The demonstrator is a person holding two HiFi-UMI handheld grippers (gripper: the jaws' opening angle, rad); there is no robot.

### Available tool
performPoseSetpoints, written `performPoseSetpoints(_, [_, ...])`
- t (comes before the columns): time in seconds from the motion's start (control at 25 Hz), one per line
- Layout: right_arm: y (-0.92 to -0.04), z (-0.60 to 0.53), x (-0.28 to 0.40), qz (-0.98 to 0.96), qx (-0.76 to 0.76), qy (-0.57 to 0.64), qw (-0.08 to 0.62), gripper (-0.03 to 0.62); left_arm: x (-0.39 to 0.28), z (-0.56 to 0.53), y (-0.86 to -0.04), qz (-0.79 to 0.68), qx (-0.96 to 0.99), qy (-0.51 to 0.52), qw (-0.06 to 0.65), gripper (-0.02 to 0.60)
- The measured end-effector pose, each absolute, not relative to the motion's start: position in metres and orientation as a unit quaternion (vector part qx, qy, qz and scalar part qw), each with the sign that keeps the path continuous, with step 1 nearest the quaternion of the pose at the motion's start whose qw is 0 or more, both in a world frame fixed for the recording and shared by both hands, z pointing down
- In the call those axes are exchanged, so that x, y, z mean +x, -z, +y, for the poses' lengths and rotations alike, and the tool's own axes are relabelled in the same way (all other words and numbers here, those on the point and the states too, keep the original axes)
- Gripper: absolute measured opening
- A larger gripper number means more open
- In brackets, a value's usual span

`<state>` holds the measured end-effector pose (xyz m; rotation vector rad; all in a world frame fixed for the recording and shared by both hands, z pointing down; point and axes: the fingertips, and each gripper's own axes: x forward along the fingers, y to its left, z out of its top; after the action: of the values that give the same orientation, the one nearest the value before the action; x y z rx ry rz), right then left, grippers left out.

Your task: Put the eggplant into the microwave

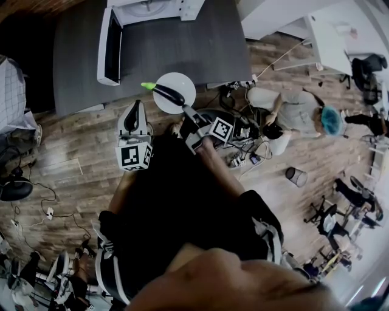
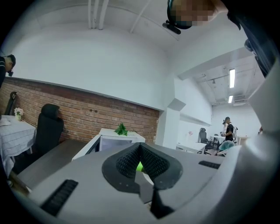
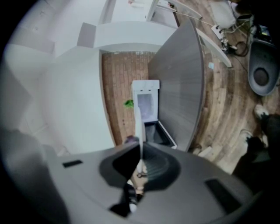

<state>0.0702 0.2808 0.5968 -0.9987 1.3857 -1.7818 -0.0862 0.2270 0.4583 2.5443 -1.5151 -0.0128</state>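
Observation:
A dark eggplant (image 1: pixel 168 94) with a bright green stem lies on a round white plate (image 1: pixel 182 85), held in the air just off the near edge of the dark grey table (image 1: pixel 182 48). My right gripper (image 1: pixel 186 110) is shut on the plate's near rim. In the right gripper view the plate (image 3: pixel 139 131) shows edge-on between the jaws of the right gripper (image 3: pixel 140 151). The white microwave (image 1: pixel 149 12) stands at the table's far side, its door (image 1: pixel 109 45) swung open. My left gripper (image 1: pixel 134 116) hovers left of the plate, shut and empty; in its own view the left gripper (image 2: pixel 140 151) shows the green stem (image 2: pixel 139 166) beyond its pads.
A person in a blue cap (image 1: pixel 331 119) crouches on the wooden floor at the right among cables and power strips (image 1: pixel 243 159). A mesh bin (image 1: pixel 296 176) and office chairs (image 1: pixel 325 215) stand farther right. A small green plant (image 2: pixel 121 129) sits on the microwave (image 2: pixel 111 142).

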Motion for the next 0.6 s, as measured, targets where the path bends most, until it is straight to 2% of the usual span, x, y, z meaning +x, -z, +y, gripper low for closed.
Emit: performPoseSetpoints(0.6, [-0.618,0.269,0.100,0.541,-0.360,0.700,0.296,0.041,-0.061,0.238,-0.465,-0.544,0.835,-0.012,0.079,0.034])
